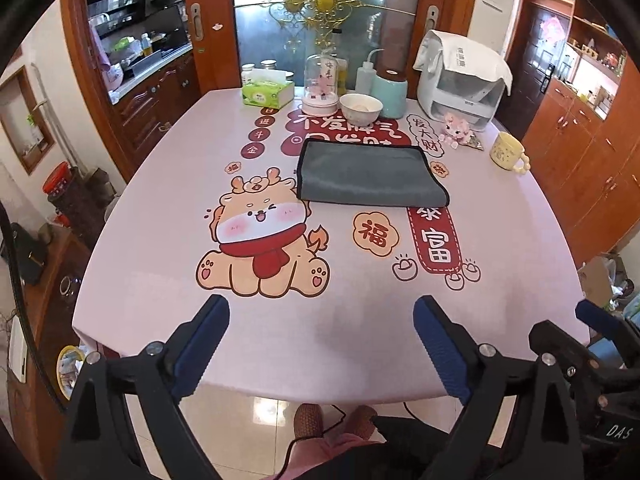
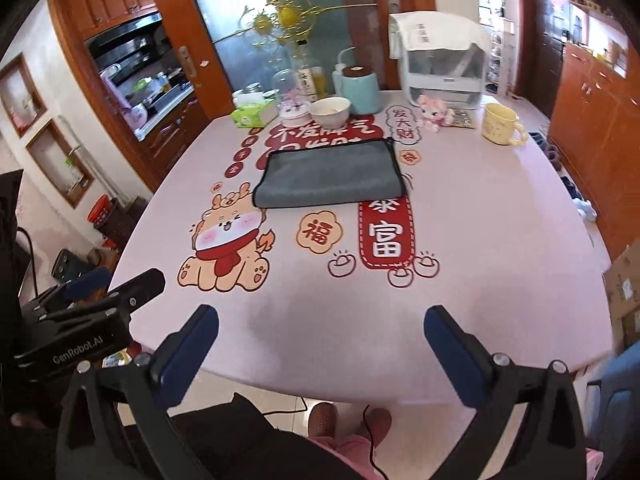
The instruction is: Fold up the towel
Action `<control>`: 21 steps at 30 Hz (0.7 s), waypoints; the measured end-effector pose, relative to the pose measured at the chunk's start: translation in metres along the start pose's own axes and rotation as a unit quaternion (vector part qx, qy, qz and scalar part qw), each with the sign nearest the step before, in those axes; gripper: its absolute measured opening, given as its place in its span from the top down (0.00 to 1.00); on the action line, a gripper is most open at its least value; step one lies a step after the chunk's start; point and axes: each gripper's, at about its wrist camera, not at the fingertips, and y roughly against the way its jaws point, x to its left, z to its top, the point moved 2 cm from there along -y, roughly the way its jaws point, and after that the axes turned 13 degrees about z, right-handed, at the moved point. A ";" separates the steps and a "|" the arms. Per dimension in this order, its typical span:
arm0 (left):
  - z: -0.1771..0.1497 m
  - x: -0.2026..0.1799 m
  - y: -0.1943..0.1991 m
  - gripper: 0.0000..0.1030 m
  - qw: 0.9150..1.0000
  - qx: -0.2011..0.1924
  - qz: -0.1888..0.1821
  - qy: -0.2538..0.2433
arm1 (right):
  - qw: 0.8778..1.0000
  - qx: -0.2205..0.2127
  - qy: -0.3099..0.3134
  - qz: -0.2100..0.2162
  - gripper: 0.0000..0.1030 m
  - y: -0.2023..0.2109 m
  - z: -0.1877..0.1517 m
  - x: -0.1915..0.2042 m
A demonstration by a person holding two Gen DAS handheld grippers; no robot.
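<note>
A grey towel lies flat on the pink table, past its middle, doubled over with a rounded fold along its near edge. It also shows in the right wrist view. My left gripper is open and empty above the table's near edge, well short of the towel. My right gripper is open and empty, also at the near edge. The right gripper shows at the right of the left wrist view, and the left gripper at the left of the right wrist view.
Along the table's far edge stand a green tissue box, a glass dome, a white bowl, a teal canister, a white appliance, a plush toy and a yellow mug. Wooden cabinets stand to the right.
</note>
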 end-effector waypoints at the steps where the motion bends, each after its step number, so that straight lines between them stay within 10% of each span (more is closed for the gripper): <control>1: 0.000 0.000 0.000 0.10 1.000 0.000 0.003 0.003 | 1.000 0.002 -0.002 -0.002 0.00 0.000 -0.001 -0.001; 21: -0.005 -0.008 0.014 0.01 0.999 -0.028 0.017 -0.009 | 0.999 -0.013 -0.005 -0.032 0.00 0.007 -0.010 -0.004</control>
